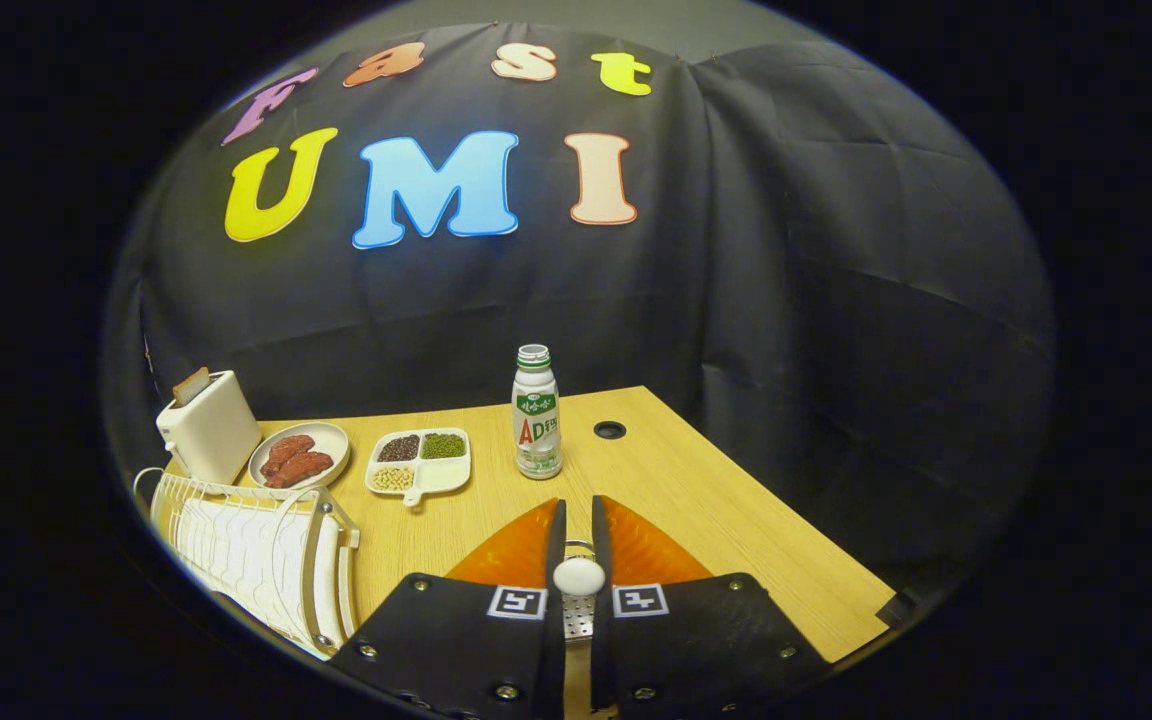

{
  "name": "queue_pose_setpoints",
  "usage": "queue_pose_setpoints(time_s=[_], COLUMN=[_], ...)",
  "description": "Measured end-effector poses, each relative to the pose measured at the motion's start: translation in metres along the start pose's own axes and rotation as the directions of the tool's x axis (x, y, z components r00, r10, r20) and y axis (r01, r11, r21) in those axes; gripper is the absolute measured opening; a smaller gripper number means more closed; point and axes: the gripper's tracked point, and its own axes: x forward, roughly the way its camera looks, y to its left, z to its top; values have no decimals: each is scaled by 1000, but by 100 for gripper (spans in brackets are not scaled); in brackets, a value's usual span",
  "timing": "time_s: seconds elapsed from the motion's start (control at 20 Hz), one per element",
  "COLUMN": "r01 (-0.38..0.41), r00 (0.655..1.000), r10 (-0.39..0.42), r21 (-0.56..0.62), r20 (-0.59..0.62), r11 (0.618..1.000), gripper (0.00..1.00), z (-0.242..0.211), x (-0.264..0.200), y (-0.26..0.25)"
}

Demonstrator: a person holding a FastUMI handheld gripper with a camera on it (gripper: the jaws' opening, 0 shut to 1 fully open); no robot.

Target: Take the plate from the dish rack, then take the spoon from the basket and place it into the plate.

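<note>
Right now my tongs (576,520) are pinched on the spoon's (578,575) handle, its white rounded end sitting between the two fingers, above the orange plate (516,555) on the near table (736,520). One bottle (537,412) stands just beyond the fingers with big letters "AD" on its label, the smaller print too fine to read. Far left I count one toaster (208,432), one plate of sausages (298,455), one divided tray (420,462), and one white dish rack (256,560) nearer.
</note>
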Motion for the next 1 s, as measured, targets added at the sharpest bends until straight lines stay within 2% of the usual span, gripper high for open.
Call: queue_pose_setpoints(time_s=[0.35, 0.55, 0.75, 1.0], r01=[44, 32, -12, -126], r00=[997, 996, 996, 988], r10=[-43, -30, 17, 134], r21=[-17, -25, -49, -106], r20=[62, 83, 87, 77], r11=[999, 999, 999, 986], gripper=[10, 10, 10, 10], z=[42, 55, 54, 45], x=[-35, -65, -95, -134], y=[-7, 5, 33, 93])
